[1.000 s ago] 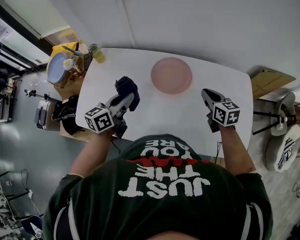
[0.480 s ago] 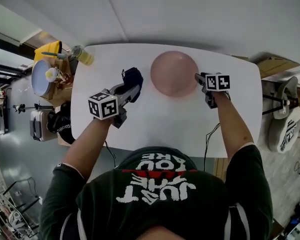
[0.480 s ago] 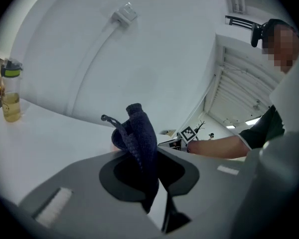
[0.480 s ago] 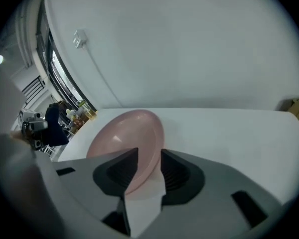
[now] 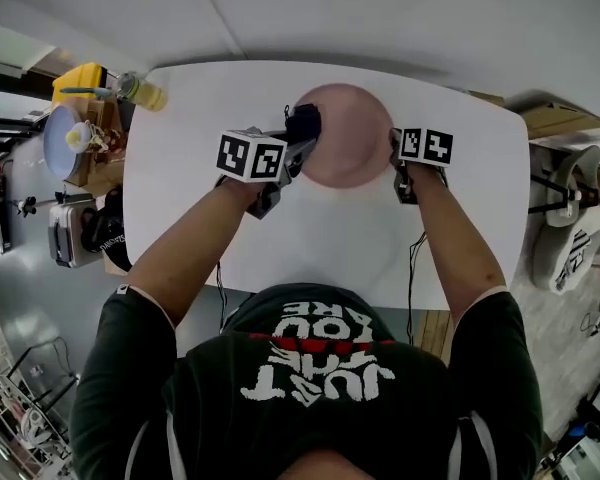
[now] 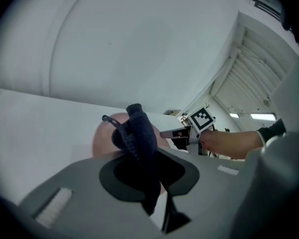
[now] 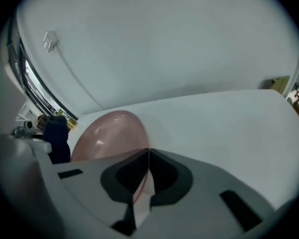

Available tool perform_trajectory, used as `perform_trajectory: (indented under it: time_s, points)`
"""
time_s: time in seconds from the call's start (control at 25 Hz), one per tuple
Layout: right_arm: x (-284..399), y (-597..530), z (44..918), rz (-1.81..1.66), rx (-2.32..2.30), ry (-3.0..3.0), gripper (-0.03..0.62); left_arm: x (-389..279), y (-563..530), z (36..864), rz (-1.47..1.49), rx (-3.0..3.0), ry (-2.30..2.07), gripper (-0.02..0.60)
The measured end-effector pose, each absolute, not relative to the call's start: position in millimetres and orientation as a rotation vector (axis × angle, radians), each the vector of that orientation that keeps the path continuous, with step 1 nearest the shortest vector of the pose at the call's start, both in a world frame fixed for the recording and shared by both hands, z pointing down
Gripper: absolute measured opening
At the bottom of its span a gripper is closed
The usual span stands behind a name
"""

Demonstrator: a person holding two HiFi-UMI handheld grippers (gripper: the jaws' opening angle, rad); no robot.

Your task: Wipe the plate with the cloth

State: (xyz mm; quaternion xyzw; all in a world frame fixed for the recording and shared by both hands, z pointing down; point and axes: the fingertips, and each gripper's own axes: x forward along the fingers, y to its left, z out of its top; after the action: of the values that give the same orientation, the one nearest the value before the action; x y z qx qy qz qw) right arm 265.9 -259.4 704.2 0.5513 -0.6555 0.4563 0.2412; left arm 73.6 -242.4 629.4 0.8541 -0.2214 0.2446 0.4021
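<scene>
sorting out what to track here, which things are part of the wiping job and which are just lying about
In the job: pink plate; dark blue cloth, clamped in the left gripper; right gripper, jaws just closed on the plate's rim.
Lying about: yellow bottle by the far left corner of the table; cardboard off the right end.

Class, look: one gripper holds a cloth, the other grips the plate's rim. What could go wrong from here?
1. The right gripper, whose jaws have just been closing, pinches only the plate's thin rim; wiping pressure might twist the plate loose.
2. The left gripper holds the cloth in a narrow bunch, so wiping may miss much of the plate.
</scene>
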Motion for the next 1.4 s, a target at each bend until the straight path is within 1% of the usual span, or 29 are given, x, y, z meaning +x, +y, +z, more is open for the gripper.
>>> perform_trajectory:
  time_s: [0.16,0.28,0.44,0.68,0.8,0.92,1.12,1.24,1.4]
  points:
    - [259,-253,700,1.303,1.547,-1.760,0.014,141,-236,634,0.748,2.238,-0.416,0.066]
    - [251,-250,701,1.347,1.550,-1.769,0.014,178,-220,662,0.912,2.222,-0.298,0.066]
    - [240,-248,703,1.436,1.498,-1.833,0.014,180,-212,707,1.090,2.159,-0.269,0.066]
    - [220,-254,730,1.579,1.258,-1.843,0.018,184,-211,713,1.177,2.208,-0.178,0.066]
    - [221,-260,730,1.641,1.337,-1.852,0.018,190,-198,711,1.204,2.235,-0.110,0.066]
    - [222,-262,729,1.676,1.408,-1.849,0.017,196,-175,710,1.302,2.295,0.015,0.066]
    - [224,-262,728,1.639,1.446,-1.858,0.017,179,-152,714,1.451,2.243,0.170,0.066]
    - [227,-260,728,1.625,1.458,-1.871,0.017,149,-141,716,1.548,2.180,0.228,0.066]
    - [227,-256,727,1.580,1.448,-1.903,0.017,106,-151,719,1.644,2.134,0.163,0.066]
